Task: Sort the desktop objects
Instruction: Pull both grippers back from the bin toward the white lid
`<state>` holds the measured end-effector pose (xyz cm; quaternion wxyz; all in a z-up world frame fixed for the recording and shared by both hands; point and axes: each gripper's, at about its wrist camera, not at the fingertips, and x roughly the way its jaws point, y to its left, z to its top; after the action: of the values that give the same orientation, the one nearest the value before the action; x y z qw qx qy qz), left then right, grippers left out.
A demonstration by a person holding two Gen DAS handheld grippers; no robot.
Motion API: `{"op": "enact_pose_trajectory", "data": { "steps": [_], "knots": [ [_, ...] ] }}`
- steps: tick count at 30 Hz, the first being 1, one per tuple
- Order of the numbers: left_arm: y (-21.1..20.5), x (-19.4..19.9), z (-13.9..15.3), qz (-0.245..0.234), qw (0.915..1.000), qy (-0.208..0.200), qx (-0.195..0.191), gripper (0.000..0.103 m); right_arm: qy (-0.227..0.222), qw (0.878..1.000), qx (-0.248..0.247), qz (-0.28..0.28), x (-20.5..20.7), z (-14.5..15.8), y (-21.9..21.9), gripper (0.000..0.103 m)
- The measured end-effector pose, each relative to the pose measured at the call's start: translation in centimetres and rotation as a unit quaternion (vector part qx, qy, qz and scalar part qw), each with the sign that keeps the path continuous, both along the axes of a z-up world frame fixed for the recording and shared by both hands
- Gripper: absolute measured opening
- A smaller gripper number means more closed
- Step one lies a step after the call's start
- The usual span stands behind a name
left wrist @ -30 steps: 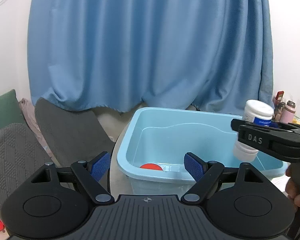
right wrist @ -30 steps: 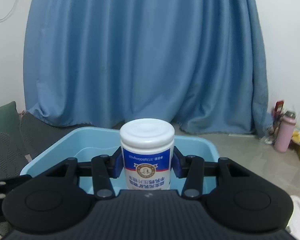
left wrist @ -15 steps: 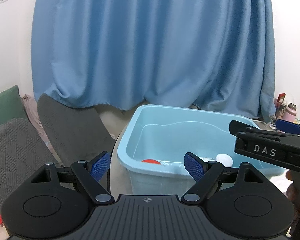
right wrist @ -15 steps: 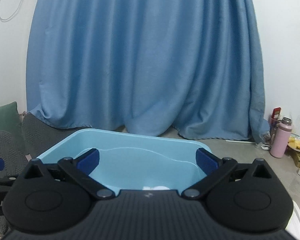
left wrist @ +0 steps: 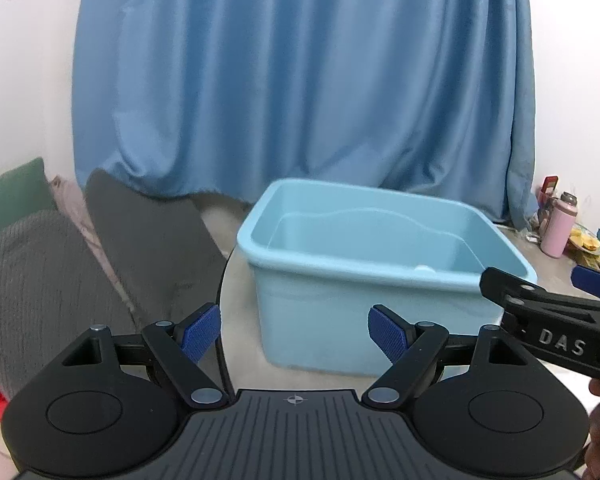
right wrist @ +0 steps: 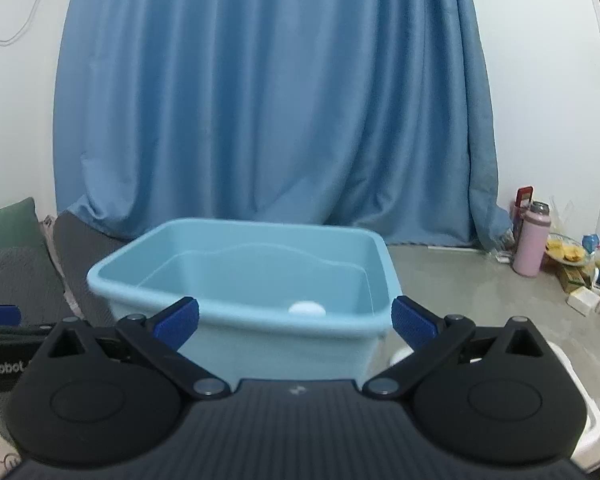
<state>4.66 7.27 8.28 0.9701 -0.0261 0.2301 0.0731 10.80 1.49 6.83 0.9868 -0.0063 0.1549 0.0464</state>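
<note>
Lying inside the tub (right wrist: 236,268), the white bottle (right wrist: 306,308) sits beyond the spread, empty right gripper (right wrist: 295,318).

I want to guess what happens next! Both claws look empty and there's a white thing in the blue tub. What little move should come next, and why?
Probably pull the right gripper back from the blue tub to fetch another object. Its jaws have just been opening, nothing sits between them, and the white bottle already lies inside the tub. The left gripper is open and empty too.
</note>
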Motion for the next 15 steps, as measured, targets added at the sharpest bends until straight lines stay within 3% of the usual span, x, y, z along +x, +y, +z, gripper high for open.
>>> {"op": "enact_pose_trajectory", "data": {
  "steps": [15],
  "knots": [
    [-1.4,-5.3,-3.3,-0.01,0.9995,0.025,0.015,0.083,0.044,0.999,0.012,-0.022,-5.4,-3.9,-2.4,0.103]
  ]
}}
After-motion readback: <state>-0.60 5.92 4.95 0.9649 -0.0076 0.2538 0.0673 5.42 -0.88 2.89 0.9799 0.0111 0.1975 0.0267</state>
